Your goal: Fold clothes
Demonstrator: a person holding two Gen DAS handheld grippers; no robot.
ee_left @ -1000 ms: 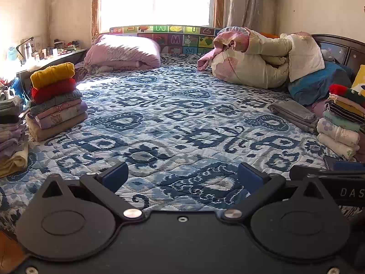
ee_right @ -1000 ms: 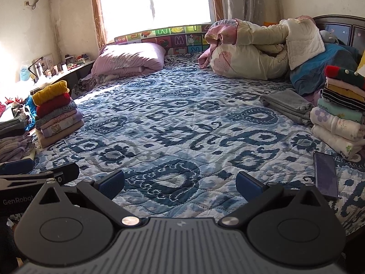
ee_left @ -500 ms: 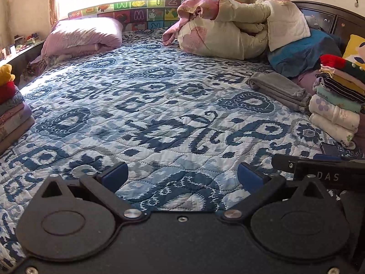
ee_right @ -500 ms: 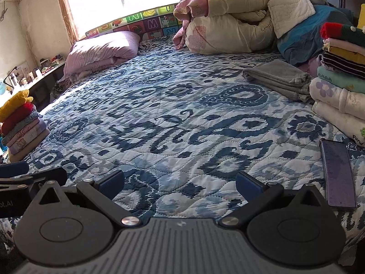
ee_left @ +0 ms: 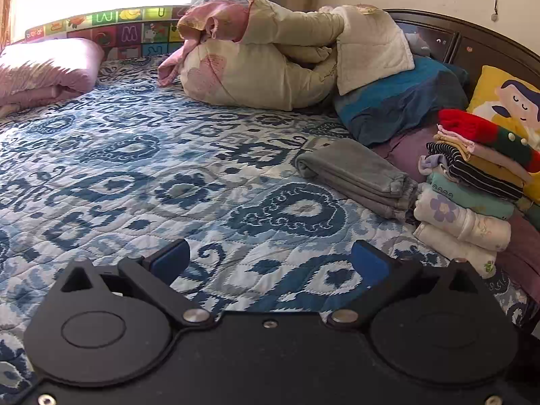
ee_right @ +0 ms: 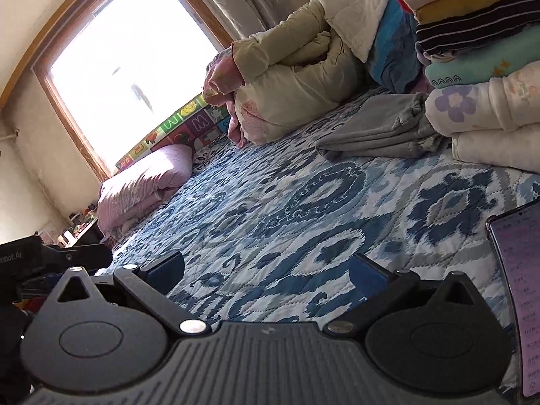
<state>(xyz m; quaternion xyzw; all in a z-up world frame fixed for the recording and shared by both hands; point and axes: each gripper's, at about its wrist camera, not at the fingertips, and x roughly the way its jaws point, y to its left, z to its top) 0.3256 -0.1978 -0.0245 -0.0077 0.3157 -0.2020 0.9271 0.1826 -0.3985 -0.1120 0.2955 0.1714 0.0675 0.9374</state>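
Note:
A folded grey garment (ee_left: 357,175) (ee_right: 378,131) lies on the blue patterned bedspread (ee_left: 168,168) (ee_right: 287,209), beside a tall stack of folded clothes (ee_left: 472,185) (ee_right: 479,67) at the right. My left gripper (ee_left: 270,261) hovers low over the bedspread, open and empty, with the grey garment ahead to its right. My right gripper (ee_right: 266,271) is also open and empty, tilted, close to the bed surface with the stack just ahead on the right. The left gripper's body (ee_right: 50,256) shows at the right wrist view's left edge.
A phone (ee_right: 519,297) lies on the bedspread right of my right gripper. Rolled quilts (ee_left: 270,60) (ee_right: 303,77) and a blue pillow (ee_left: 398,101) sit at the headboard (ee_left: 472,44). A pink quilt (ee_left: 44,67) (ee_right: 145,179) lies under the window (ee_right: 128,50).
Both grippers have swung right and moved in toward the grey garment and the right-hand stack. The right gripper has dropped low and tilted. The left-hand clothes piles have left view.

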